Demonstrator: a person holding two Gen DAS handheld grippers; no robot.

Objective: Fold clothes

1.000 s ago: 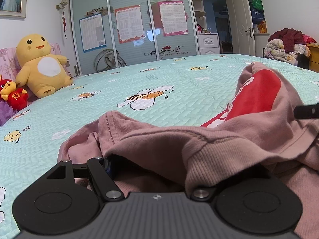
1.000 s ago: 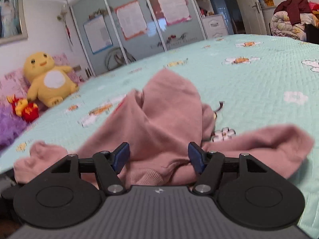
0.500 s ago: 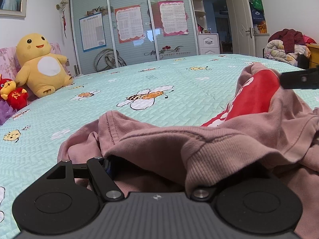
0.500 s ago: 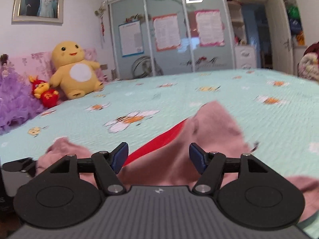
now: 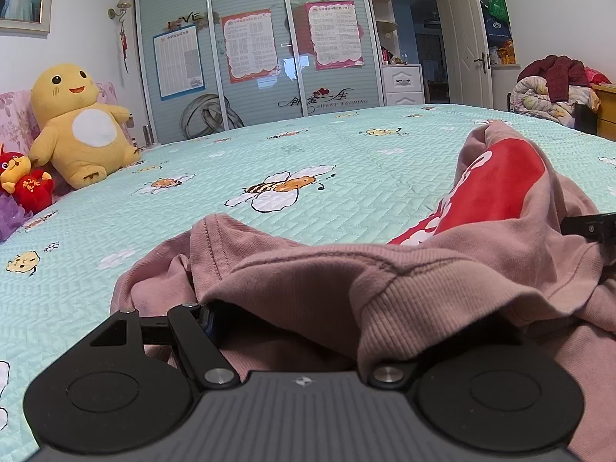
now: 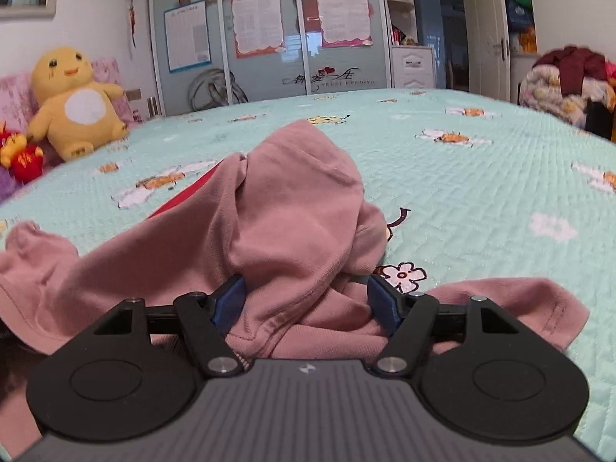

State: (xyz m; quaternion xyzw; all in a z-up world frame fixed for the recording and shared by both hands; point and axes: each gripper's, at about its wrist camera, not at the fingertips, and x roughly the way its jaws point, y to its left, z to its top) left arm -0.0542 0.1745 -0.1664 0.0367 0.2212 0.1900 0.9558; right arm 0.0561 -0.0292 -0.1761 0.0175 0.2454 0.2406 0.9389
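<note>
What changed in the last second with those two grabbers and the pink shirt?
The right gripper rose, then dropped back over the shirt. Its jaws have just been opening a little, with cloth bunched between them. The left gripper stayed put under the draped shirt. The shirt's heap, the bed and the yellow toy look unchanged.

Dusty-pink garment (image 5: 442,281) with a red-and-white print at 2 o'clock. Mint quilted bedspread (image 5: 346,161) patterned with bees and white flowers. Yellow, white-bellied plush toy (image 5: 81,127) at 10 o'clock. Blue pads (image 6: 227,304) on black claw.
</note>
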